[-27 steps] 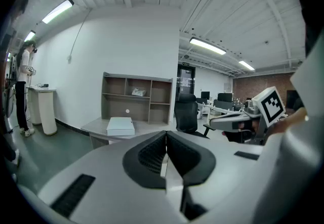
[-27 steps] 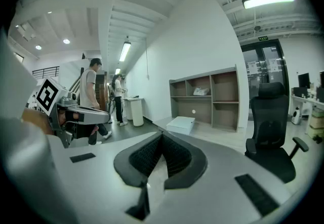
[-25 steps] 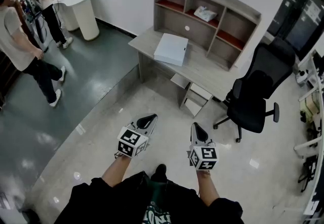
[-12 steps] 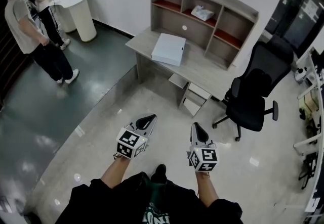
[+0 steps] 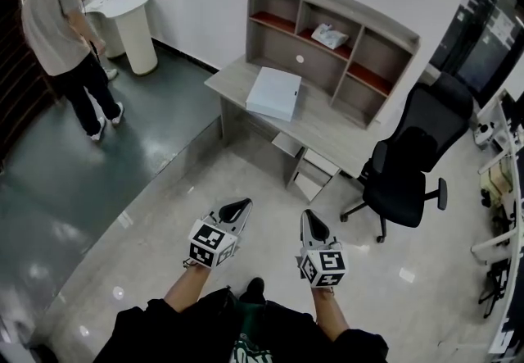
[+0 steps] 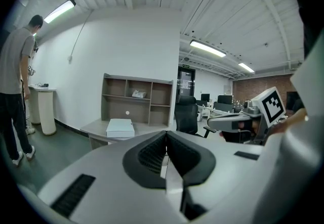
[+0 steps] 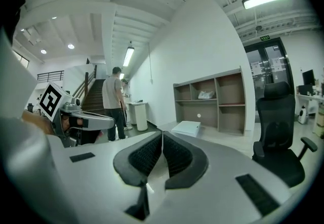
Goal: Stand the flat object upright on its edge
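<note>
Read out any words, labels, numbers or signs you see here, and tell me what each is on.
No text is legible.
Green sign above the doorway: too small to read.
On left gripper and right gripper: square marker patterns, no letters.

I hold my left gripper [image 5: 236, 208] and right gripper [image 5: 309, 224] side by side, out ahead of me, forearms bare, both pairs of jaws closed on nothing, pointing slightly downward.

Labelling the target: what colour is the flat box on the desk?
White; the box shows best in the head view.
</note>
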`<state>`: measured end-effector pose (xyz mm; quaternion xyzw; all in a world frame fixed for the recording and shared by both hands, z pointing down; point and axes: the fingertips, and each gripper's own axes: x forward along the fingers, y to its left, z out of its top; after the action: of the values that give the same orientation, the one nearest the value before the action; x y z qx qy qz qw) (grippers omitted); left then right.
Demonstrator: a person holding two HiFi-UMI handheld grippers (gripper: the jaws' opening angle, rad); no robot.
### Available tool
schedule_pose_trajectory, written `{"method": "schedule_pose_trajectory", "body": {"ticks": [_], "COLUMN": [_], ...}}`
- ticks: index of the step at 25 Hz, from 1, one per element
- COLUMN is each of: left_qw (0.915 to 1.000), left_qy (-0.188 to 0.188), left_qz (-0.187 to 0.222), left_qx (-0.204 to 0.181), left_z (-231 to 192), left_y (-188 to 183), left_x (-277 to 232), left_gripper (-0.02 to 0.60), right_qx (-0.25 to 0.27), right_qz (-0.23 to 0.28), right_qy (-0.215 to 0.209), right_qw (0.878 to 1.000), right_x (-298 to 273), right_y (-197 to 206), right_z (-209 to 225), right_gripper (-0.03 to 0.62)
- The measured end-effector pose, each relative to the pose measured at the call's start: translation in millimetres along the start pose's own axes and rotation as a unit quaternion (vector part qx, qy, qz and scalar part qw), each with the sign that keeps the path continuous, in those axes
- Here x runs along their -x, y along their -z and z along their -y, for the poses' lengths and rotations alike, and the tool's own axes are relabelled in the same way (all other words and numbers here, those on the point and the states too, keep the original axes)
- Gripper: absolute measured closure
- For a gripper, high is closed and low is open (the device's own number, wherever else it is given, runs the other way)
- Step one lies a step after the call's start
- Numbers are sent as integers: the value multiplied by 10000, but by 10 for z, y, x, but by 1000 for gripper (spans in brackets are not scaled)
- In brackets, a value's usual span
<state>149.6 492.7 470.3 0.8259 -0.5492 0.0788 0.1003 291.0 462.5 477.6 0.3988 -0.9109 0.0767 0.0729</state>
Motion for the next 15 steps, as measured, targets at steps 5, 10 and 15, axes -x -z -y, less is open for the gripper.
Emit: {"method": "schedule_pose_trajectory", "body": {"ticks": [5,10,15], "left_qw": [10000,9999,9998], "left_qy": [6,-88,-196], "left_qz": [-55,-25,-14], "left_qx": [8,43,74], "left_z": [-30,-75,-146], "left_y": [21,5,-14], "left_x": [-57,-96,-103], "left_gripper": [569,569,569], "right_qx": [-8,0,7], "right_qz": [19,43,25], "right_qy": [-94,-218,-304], "right_qw": [10000,9998,9995], "right_x": [-64,-151,-256], "right_y": [-21,-44,-69], "right_z": [9,36,46], "right_gripper": [559,559,559]}}
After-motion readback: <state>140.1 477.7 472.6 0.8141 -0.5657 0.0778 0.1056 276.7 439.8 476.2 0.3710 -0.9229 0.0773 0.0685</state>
